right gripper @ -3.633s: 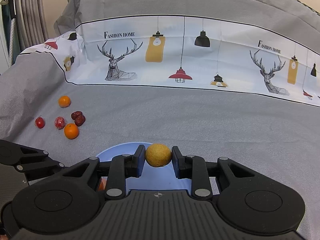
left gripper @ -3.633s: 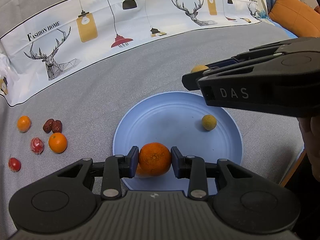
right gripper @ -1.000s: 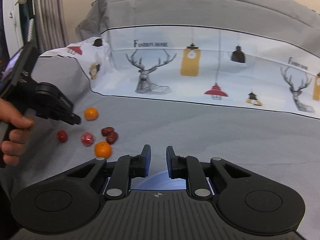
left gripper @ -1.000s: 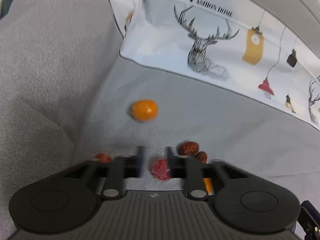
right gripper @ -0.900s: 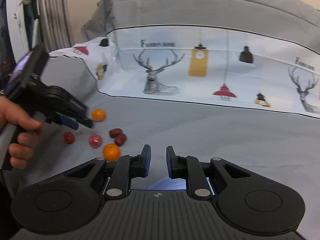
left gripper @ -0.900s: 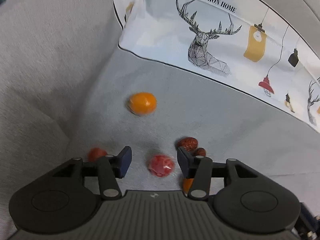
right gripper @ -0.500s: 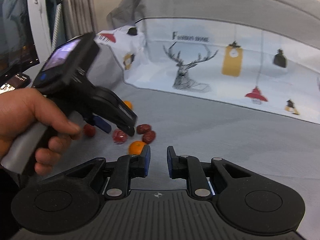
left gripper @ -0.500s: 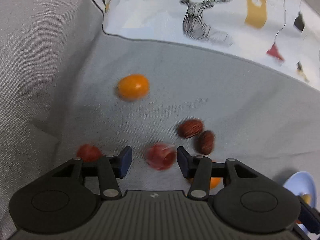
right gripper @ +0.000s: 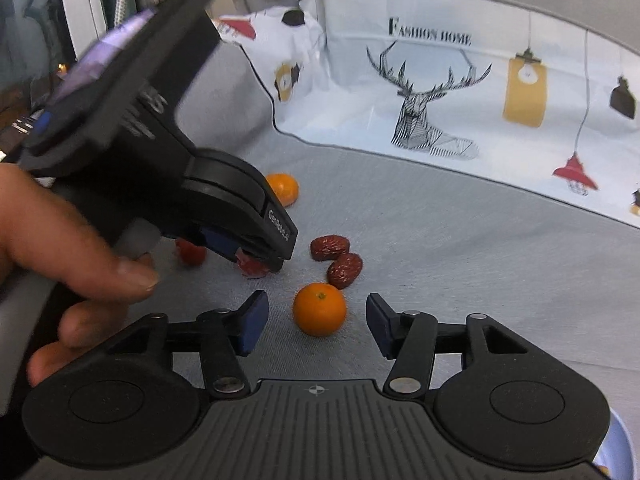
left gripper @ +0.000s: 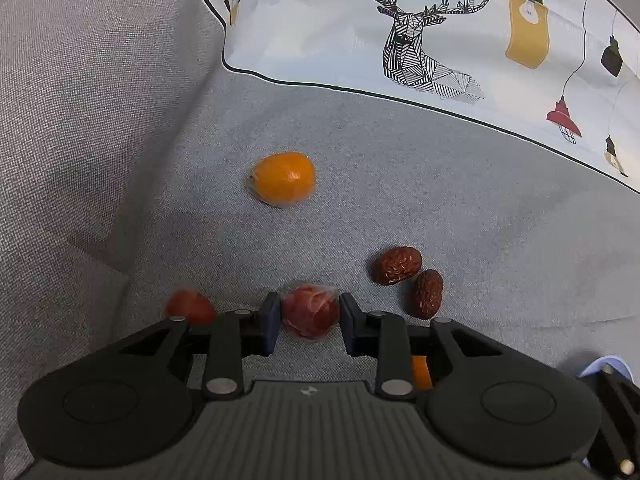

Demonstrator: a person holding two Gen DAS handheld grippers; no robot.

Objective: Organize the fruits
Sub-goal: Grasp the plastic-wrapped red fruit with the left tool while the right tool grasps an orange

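Observation:
My left gripper is shut on a wrapped red fruit that rests on the grey cloth; it also shows in the right wrist view under the left gripper's fingers. My right gripper is open, its jaws on either side of a small orange without touching it. An oval orange kumquat lies further back. Two dark red dates lie side by side to the right. A small red fruit lies left of the left gripper.
The blue plate's rim shows at the lower right of the left wrist view, and also at the lower right of the right wrist view. A white printed cloth covers the back. The grey cloth rises in a fold at the left.
My left gripper's jaws have closed onto the wrapped red fruit. My right gripper has moved left to the fruits and opened wide around the small orange.

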